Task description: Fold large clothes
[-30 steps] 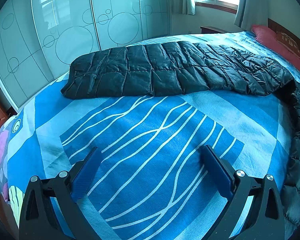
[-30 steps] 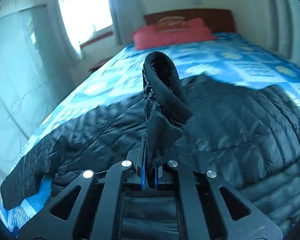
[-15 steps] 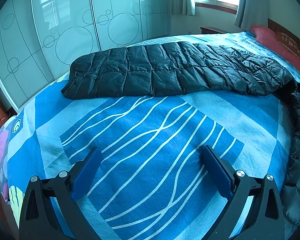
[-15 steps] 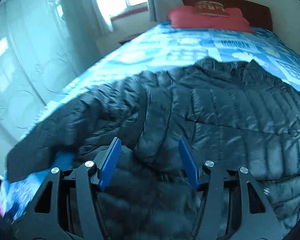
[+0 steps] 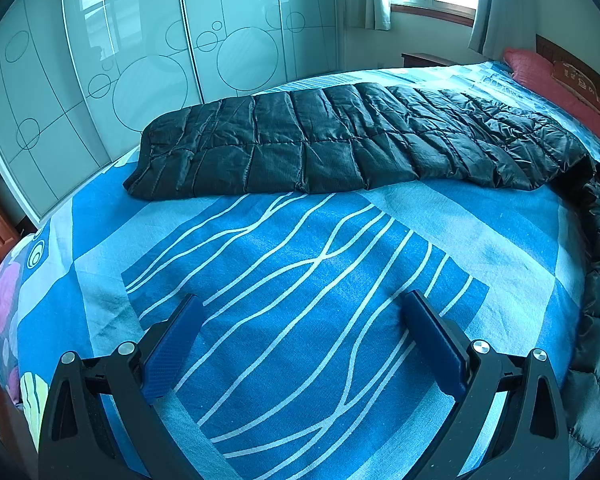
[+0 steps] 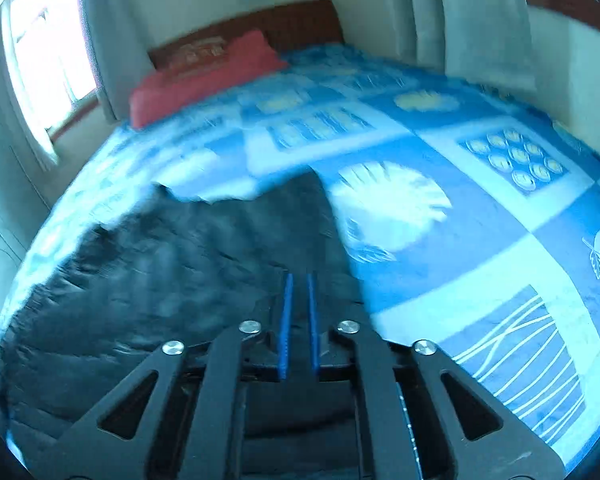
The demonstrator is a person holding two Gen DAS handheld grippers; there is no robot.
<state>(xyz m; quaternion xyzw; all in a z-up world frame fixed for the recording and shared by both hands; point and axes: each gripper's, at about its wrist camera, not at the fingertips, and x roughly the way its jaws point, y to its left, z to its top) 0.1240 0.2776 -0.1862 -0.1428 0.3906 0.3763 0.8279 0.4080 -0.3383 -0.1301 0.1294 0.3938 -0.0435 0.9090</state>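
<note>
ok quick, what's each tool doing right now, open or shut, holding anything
left tool: open, holding nothing, over the bedspread.
right tool: has just closed; shut, nothing visibly held, over the black down jacket.

Bed [image 5: 100, 248] carries everything; surface is a blue patchwork cover with white wavy-line, leaf and circle panels, fairly smooth. Black quilted down jacket [image 5: 340, 140] lies spread flat on it, one long section stretching across the far part in the left wrist view, the rest running along the right edge. Red pillow [image 6: 208, 76] rests at the head end against the wooden headboard [image 6: 300, 24], well apart from the jacket.
</note>
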